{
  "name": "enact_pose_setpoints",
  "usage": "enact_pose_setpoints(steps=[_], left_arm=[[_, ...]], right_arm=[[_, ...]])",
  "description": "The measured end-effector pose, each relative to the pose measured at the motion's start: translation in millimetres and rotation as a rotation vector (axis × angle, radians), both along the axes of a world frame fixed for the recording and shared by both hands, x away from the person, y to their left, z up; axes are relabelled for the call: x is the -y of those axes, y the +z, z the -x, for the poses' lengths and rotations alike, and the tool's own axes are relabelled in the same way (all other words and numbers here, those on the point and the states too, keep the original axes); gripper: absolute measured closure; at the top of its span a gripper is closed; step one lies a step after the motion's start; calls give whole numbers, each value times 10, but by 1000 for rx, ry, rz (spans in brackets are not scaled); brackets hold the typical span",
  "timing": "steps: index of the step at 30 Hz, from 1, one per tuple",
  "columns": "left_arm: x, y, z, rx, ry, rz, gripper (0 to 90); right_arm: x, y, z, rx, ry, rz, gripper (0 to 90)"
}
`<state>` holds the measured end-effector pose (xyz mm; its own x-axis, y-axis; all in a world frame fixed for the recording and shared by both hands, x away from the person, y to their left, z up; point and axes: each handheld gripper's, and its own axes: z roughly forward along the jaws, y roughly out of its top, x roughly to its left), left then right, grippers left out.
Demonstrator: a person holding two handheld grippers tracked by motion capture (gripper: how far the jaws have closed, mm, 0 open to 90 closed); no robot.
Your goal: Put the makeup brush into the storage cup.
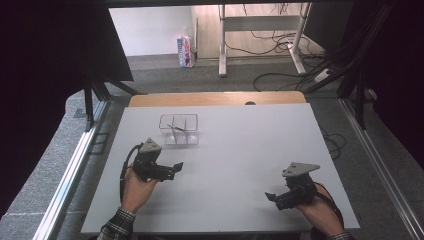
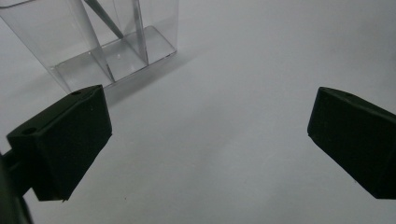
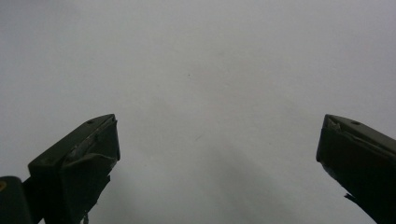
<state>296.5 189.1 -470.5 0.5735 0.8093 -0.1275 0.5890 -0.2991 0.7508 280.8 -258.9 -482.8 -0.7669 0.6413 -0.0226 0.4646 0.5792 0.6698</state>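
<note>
While both hands rest low on the white table (image 1: 235,150), the left gripper (image 1: 176,168) sits just in front of a clear divided box (image 1: 178,129), jaws wide apart with nothing between them. Box stands left of centre toward the table's far side, a thin dark stick (image 2: 103,17) leaning inside one compartment. Right gripper (image 1: 271,197) is well apart at the near right, jaws also spread over bare tabletop, holding nothing.

lab/office | desk legs (image 1: 223,45) | floor cables (image 1: 280,75) | black curtains (image 1: 45,75)
</note>
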Motion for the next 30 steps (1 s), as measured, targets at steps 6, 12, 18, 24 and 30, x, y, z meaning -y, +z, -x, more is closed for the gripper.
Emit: enact_pose_setpoints(steps=[6,12,18,24,30], left_arm=[[-22,-26,36,-9,-3,-9,2],[-68,-42,86,-13,2,-12,2],[-112,-46,134,-16,10,-8,2],[-159,-55,178,-19,16,-6,2],[-162,-62,211,-23,14,-10,2]], right_arm=[[1,0,0,0,1,1,0],[-1,-2,-1,1,4,3,0],[-5,-4,2,-1,3,6,0],[-5,-4,2,0,3,5,0],[-6,-3,3,1,1,6,0]])
